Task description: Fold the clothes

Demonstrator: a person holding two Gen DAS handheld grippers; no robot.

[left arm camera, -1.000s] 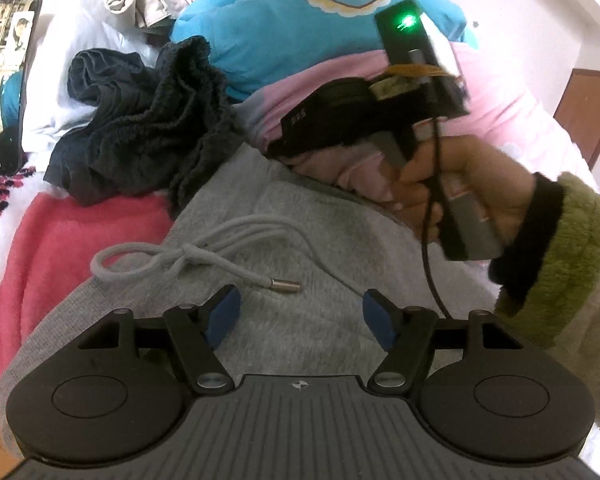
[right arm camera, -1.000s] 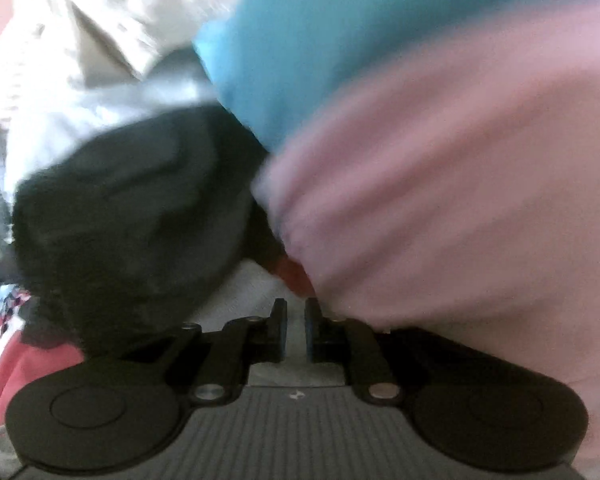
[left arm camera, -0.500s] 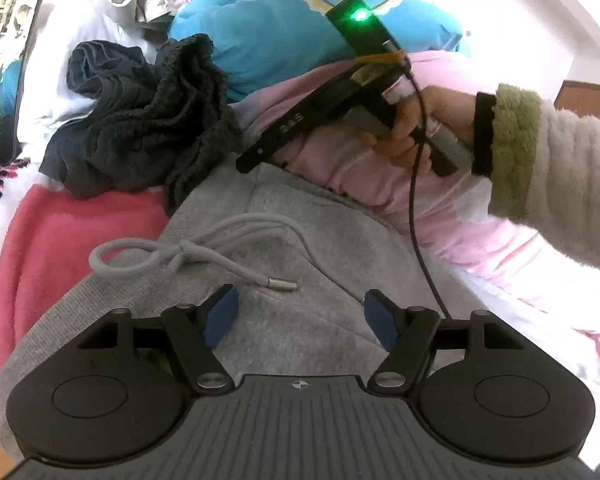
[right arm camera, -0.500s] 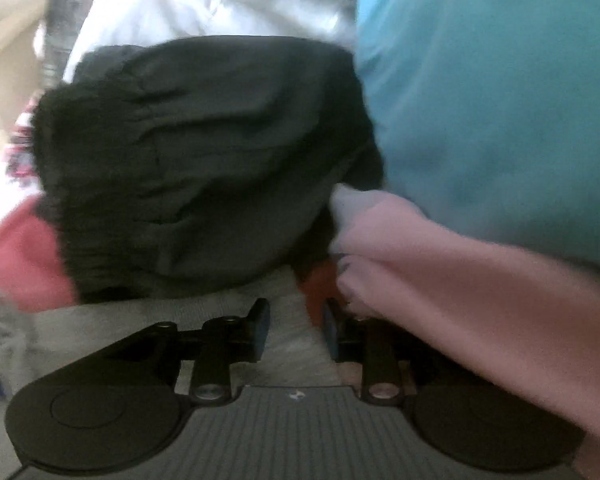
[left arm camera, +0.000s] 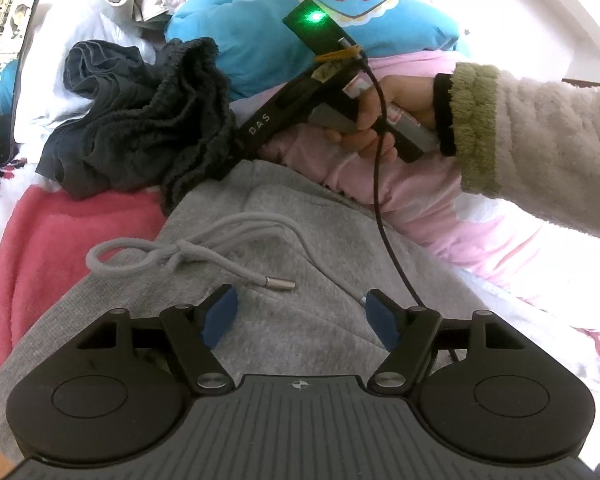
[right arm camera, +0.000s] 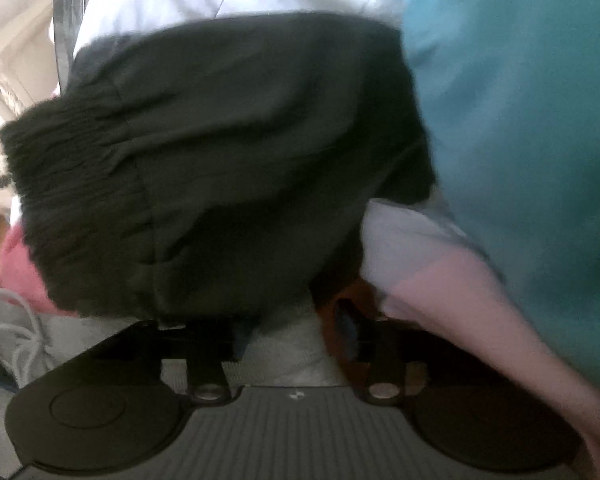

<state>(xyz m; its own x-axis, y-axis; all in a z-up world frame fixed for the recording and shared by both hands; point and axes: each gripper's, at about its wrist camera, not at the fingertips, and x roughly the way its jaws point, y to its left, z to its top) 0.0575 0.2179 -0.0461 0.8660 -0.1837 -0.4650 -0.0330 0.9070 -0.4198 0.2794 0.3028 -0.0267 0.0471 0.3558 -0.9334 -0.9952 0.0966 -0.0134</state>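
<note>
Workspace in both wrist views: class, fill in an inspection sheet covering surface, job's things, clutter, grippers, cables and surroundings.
Surface: bed with pink blanket.
Job's things: grey sweatpants spread flat, drawstring loose on top; dark crumpled garment behind them.
Clutter: blue cushion, red towel, phone.
Grippers: left gripper open over sweatpants; right gripper, jaws just been opening, nothing pinched.
Cables: black cable hanging from the right gripper.
Surroundings: white wall; fleece sleeve.
</note>
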